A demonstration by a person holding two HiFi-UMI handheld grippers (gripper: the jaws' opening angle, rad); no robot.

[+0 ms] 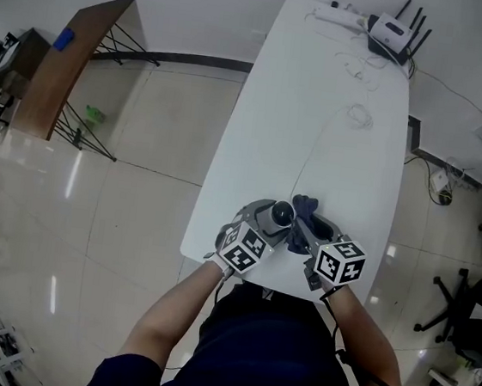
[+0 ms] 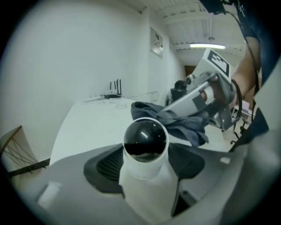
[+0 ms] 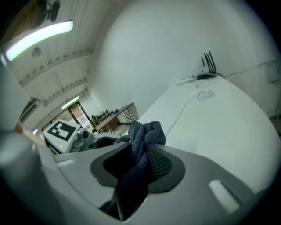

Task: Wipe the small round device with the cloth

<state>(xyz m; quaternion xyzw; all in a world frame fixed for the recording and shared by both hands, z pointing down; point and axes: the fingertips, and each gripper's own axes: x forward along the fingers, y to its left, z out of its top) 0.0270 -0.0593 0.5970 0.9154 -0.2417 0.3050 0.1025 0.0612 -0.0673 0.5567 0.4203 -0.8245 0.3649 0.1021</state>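
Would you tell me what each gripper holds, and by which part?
Left gripper: round device, by its white body. Right gripper: cloth, by a bunched fold.

2 grippers: left gripper, right gripper. 1 white round device w/ black dome, 1 dk blue cloth, 1 white table, 1 router, 1 wooden desk.

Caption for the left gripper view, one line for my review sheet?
Left claw holds the small round device; right claw holds a dark blue cloth behind it.
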